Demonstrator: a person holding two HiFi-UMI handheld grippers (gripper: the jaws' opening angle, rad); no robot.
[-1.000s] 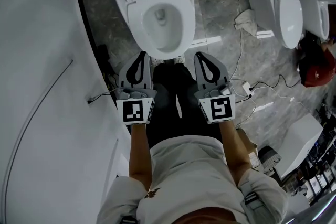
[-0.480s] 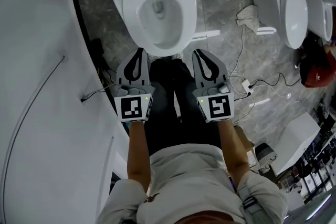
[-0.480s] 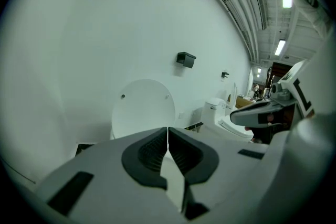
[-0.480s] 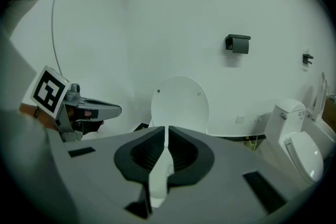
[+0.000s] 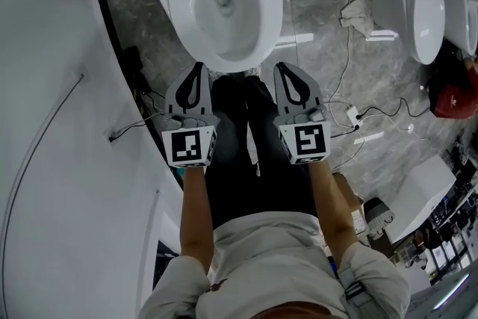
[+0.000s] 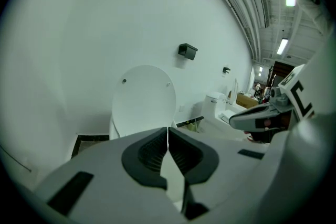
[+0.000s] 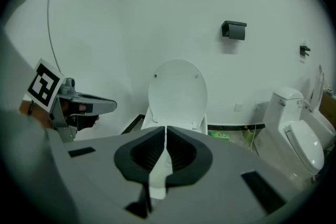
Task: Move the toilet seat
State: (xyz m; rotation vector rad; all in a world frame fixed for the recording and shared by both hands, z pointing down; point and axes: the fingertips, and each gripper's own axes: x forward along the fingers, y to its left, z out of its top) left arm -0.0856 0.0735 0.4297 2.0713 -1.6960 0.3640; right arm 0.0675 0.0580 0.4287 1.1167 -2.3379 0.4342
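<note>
both sank lower; left gripper point(image 5: 198, 66) and right gripper point(image 5: 283, 66), jaws pressed together on nothing, sit equally near the toilet seat point(image 5: 178, 7) lying lengthwise straight ahead.

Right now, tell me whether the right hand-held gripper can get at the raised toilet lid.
Probably yes. The right hand-held gripper points at the raised lid, with only the open bowl between them. Its jaws are shut, so they must open to grip.
</note>
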